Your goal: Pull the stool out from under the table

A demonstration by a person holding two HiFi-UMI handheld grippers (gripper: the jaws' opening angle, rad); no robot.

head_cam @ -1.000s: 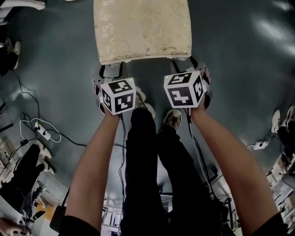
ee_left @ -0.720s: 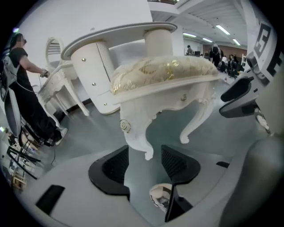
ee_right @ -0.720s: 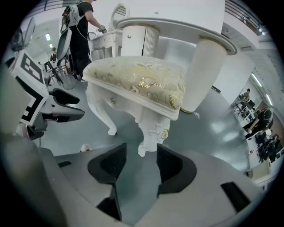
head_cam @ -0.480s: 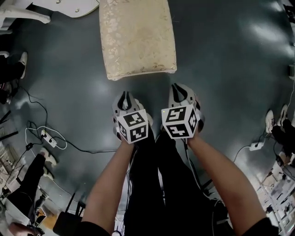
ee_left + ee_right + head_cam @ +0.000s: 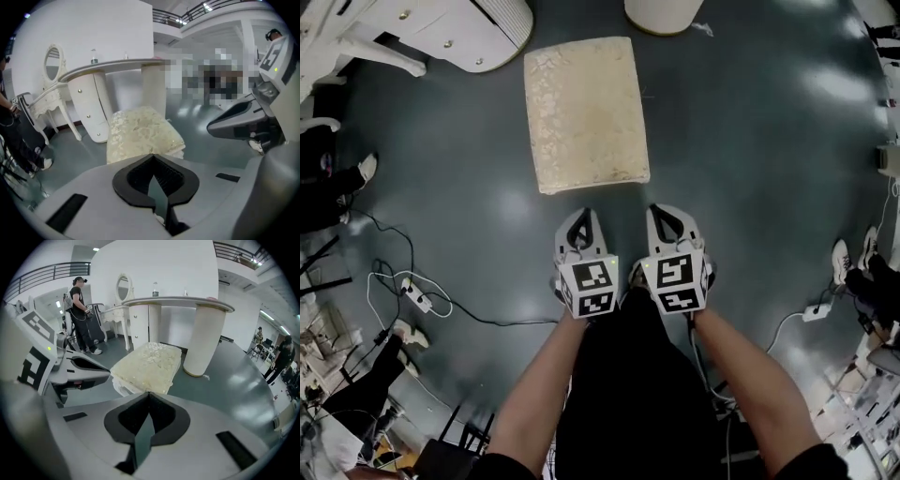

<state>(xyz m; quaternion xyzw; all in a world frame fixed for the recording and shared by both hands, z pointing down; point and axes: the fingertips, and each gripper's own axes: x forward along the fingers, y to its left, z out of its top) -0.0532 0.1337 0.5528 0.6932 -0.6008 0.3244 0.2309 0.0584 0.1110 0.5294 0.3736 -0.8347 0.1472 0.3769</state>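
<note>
The stool, with a cream brocade cushion, stands free on the dark floor, out in front of the white table. In the left gripper view the stool sits just beyond the jaws, with the table behind it. The right gripper view shows the stool before the table's round pedestal. My left gripper and right gripper hang side by side a little short of the stool's near edge. Both are shut with nothing between the jaws, and neither touches the stool.
A round white pedestal base stands beyond the stool. A power strip and cables lie on the floor to the left, another strip to the right. A person stands by a white dressing table.
Both grippers have let go of the stool's near edge, closed, and drawn back toward me. The stool now lies farther off in the head view.
</note>
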